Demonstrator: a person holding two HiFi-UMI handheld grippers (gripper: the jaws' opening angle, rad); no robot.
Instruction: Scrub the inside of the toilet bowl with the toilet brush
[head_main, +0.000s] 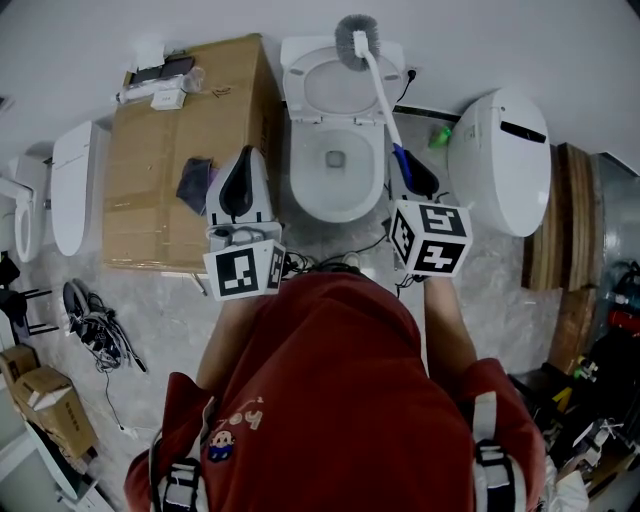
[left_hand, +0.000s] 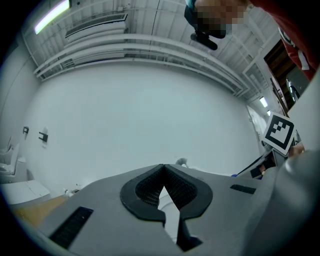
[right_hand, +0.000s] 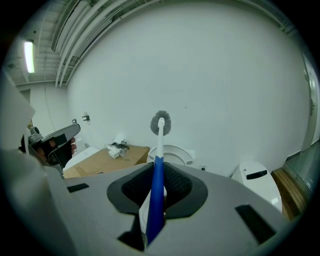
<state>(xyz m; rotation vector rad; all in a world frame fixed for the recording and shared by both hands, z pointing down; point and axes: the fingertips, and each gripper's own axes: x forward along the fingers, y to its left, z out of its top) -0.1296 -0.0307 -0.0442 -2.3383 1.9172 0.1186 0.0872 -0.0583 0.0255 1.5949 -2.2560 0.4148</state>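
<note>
The white toilet (head_main: 300, 190) stands ahead of me with its seat and lid raised; a little water sits at the bottom of the bowl (head_main: 335, 158). My right gripper (head_main: 405, 165) (right_hand: 159, 172) is shut on the blue grip of the toilet brush (right_hand: 158, 192). Its white shaft (head_main: 378, 92) slants up and away, and the grey bristle head (head_main: 352, 40) (right_hand: 160, 122) is held high in front of the wall, above the raised lid, outside the bowl. My left gripper (head_main: 243, 172) (left_hand: 162, 170) hangs left of the bowl, shut and empty.
A large cardboard box (head_main: 160, 170) sits left of the toilet with small items on its far end. A second white toilet unit (head_main: 500, 160) stands to the right, wooden boards (head_main: 560, 215) beyond it. A white fixture (head_main: 70, 185) and tangled cables (head_main: 95, 325) lie at the left.
</note>
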